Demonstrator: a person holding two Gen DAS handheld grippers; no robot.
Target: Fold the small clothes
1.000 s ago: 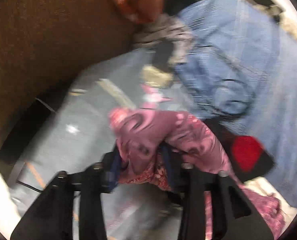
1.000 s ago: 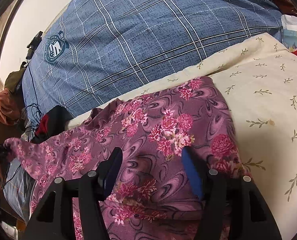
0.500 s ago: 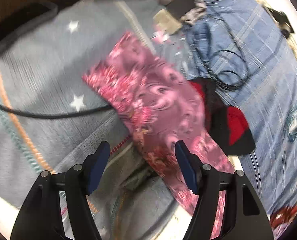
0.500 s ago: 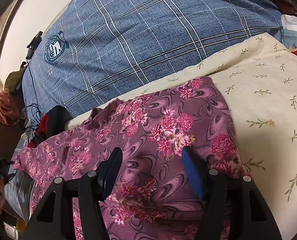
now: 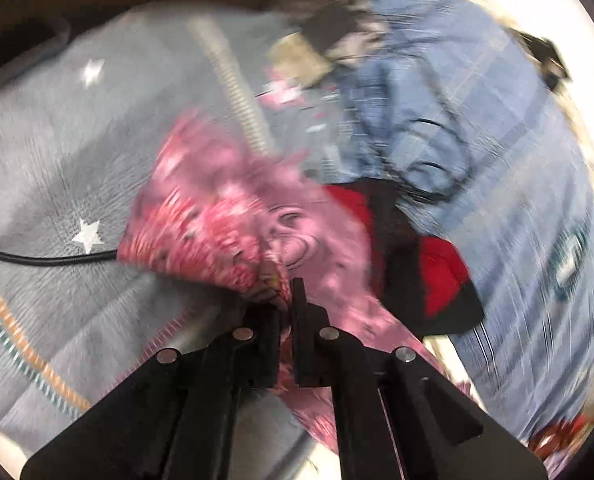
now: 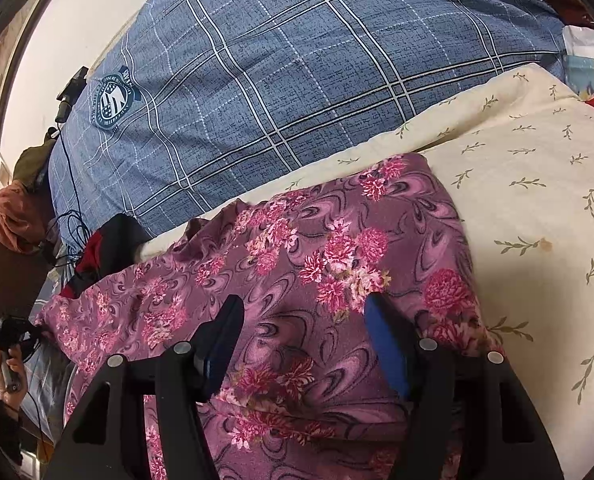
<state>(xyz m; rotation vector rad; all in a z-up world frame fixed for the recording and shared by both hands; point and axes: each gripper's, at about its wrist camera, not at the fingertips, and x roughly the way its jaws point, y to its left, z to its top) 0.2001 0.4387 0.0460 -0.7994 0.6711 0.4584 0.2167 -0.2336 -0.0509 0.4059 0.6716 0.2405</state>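
A purple garment with pink flowers [image 6: 309, 264] lies spread over a cream leaf-print sheet [image 6: 537, 208]. My right gripper [image 6: 303, 322] is open, its jaws wide apart, resting over the garment's near part. In the blurred left wrist view my left gripper [image 5: 285, 296] is shut on the garment's far edge [image 5: 233, 220], which bunches up over a grey star-print blanket [image 5: 57, 168]. The left gripper also shows small at the left edge of the right wrist view [image 6: 11, 340].
A blue plaid quilt [image 6: 297, 60] fills the back. A red and black item [image 5: 437, 276] and a black cable [image 5: 37, 258] lie beside the garment's end. An orange cloth [image 6: 13, 216] and a dark wooden edge are at the far left.
My left gripper went from shut to open half a second ago and has shut again on the garment's edge. The right gripper has stayed still and open.
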